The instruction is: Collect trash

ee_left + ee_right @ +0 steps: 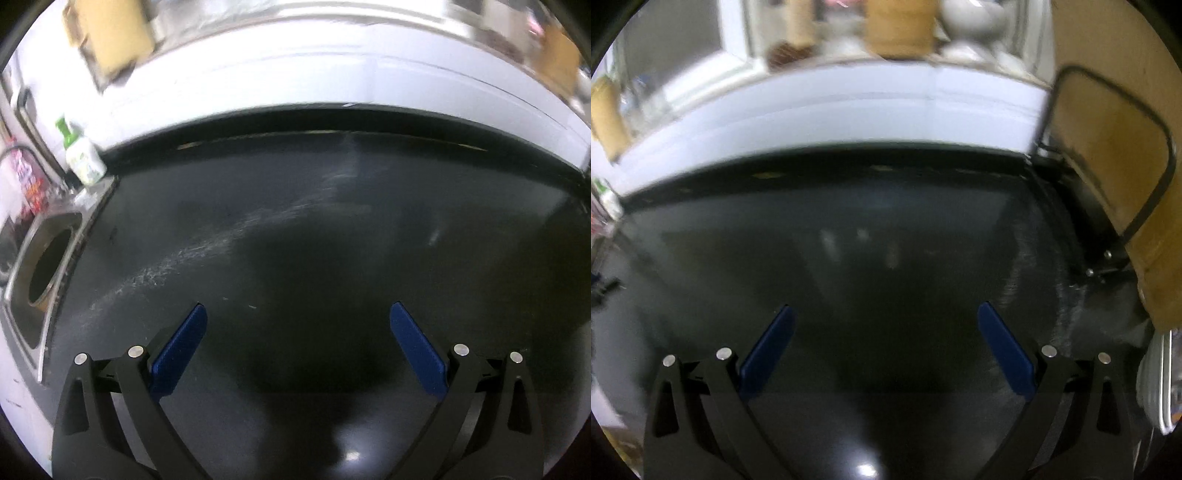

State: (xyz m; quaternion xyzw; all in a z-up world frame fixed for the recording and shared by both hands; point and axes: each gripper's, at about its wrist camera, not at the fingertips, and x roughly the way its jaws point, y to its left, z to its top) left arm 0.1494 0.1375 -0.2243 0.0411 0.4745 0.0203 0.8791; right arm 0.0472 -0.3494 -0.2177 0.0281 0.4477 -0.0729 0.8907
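No piece of trash shows in either view. My left gripper (297,314) is open and empty, its blue pads spread wide above a black countertop (295,221). My right gripper (884,314) is open and empty too, over the same kind of black surface (868,240). A round opening in a steel panel (46,266) is set into the counter at the far left of the left wrist view.
A white bottle with a green cap (83,155) stands at the counter's back left. A white ledge (332,85) runs along the back. A tan chair back with a black frame (1108,147) stands at the right. Cardboard (107,33) hangs above.
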